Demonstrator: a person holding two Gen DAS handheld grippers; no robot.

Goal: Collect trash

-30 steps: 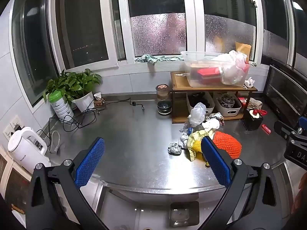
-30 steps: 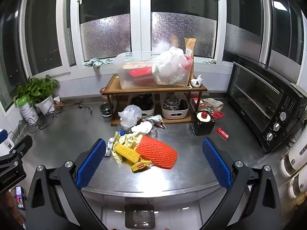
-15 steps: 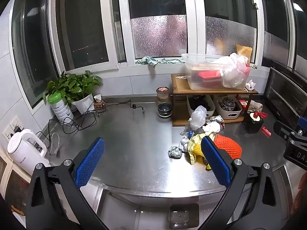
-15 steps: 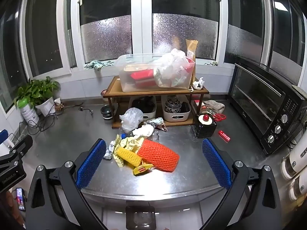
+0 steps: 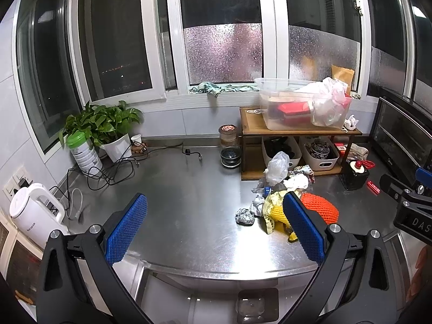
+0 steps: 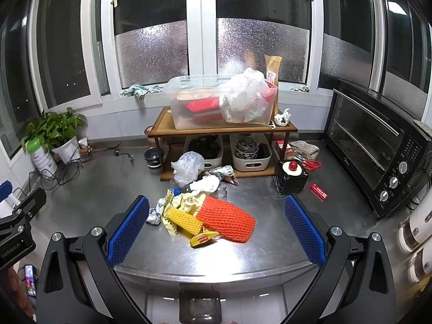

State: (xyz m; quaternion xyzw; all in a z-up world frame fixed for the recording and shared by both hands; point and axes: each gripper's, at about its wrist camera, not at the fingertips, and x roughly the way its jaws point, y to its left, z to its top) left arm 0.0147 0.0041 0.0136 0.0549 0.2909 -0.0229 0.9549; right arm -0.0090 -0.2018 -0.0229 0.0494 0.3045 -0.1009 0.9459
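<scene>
Both grippers, left (image 5: pixel 213 225) and right (image 6: pixel 216 226), hang wide open and empty. Ahead, on the steel counter (image 6: pixel 270 245), lies the crumpled wrapper-and-foam-net trash pile (image 6: pixel 205 210). I'd lower gently, pinching the orange foam net (image 6: pixel 226 220) first.

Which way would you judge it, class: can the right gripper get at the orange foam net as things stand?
Probably yes: the right gripper is open, and the orange foam net lies uncovered ahead on the steel counter.

Bright indoor light; glare on steel counter (image 6: pixel 270 253); fisheye-bent edges.
</scene>
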